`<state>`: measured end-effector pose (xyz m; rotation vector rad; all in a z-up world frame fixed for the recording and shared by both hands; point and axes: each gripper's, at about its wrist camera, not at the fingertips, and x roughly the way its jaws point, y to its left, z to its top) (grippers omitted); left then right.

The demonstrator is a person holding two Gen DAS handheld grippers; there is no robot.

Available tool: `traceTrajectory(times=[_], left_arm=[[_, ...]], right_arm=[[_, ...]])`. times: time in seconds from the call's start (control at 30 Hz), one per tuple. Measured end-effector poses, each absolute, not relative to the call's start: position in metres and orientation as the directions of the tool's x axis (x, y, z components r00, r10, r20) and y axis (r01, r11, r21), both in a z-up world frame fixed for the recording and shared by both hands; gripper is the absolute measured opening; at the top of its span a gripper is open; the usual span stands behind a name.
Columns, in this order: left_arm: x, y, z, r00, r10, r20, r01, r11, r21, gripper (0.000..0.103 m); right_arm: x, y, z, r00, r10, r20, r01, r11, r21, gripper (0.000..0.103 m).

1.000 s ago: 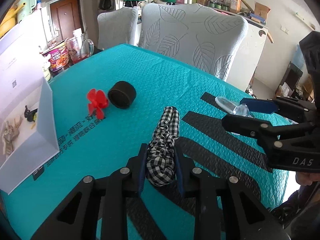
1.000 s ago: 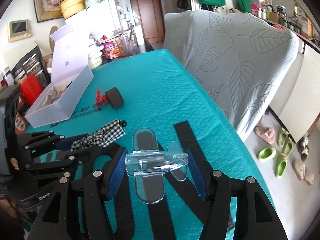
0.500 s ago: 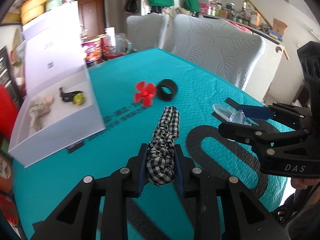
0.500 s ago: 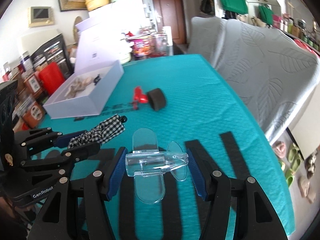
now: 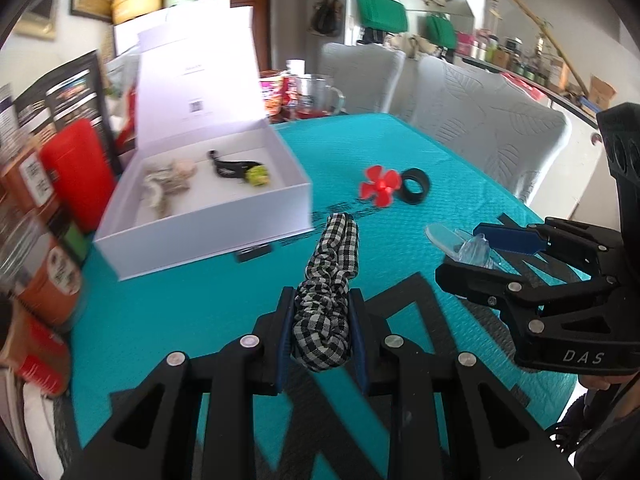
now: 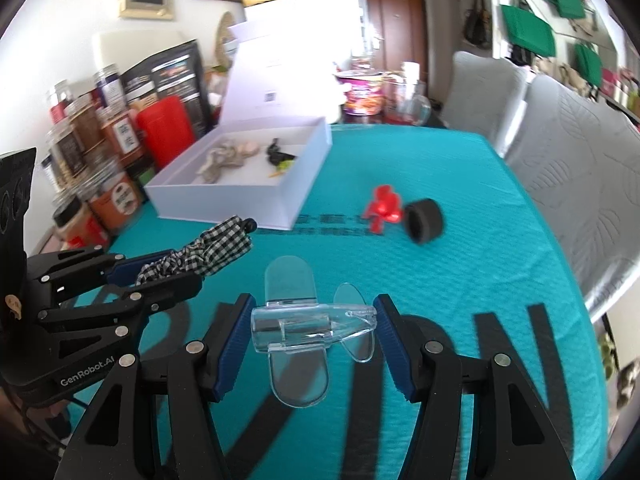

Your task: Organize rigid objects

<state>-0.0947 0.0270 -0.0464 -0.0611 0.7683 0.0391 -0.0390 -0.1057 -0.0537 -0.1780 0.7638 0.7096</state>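
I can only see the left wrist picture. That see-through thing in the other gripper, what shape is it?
Observer: In the right wrist view the clear plastic piece looks like a little toy aeroplane: a tube body with rounded flat wings, held across the right gripper.
Child: Is the black ring lying flat?
Observer: No, the black foam ring stands on its edge, right beside the red plastic propeller.
Child: Does my checked cloth have anything on its end?
Observer: Yes, the black-and-white checked fabric roll in the left gripper ends in a small black knob, hidden in your view.
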Motion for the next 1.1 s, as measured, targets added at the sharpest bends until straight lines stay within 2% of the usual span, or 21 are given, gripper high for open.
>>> traceTrajectory(times=[0.6, 1.1], left_arm=[[-0.148, 0.083, -0.043, 0.725, 0.104, -0.681, -0.193, 0.979, -0.057, 0.025], [-0.133, 0.122, -0.012, 0.750, 0.134, -0.648, -0.207, 0.978, -0.038, 0.025]], right_arm=[[-0.083, -0.032, -0.057, 0.420, 0.584, -0.695, -0.762, 0.643, 0.080, 0.060], [-0.078, 0.009, -0.038, 0.400, 0.598, -0.695, -0.777, 0.623, 0.089, 0.060]])
